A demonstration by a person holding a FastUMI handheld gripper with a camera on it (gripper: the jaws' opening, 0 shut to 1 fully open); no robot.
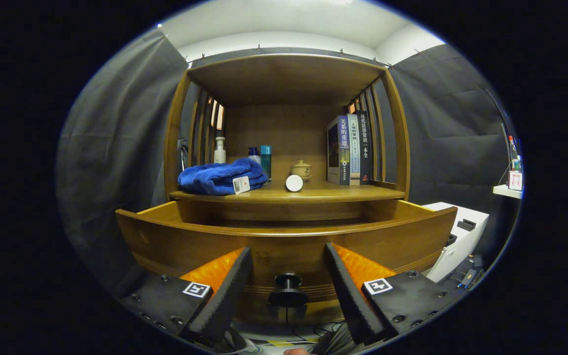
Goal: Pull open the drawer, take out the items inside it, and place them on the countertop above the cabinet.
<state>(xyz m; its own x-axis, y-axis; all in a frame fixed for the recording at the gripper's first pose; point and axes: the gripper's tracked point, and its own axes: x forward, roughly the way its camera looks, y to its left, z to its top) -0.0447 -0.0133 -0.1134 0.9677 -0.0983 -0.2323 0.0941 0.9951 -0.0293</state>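
Claw-mounted (288, 276) — close, facing drawer (284, 241)

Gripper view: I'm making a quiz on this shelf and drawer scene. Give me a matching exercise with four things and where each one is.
Things:
1. towel
2. books
3. drawer knob
4. white cap

Places:
A. upright at the countertop's right end
B. between the open gripper jaws
C. heaped at the countertop's left end
D. mid countertop, in front of a small lidded jar

Pairs: 1-C, 2-A, 3-B, 4-D
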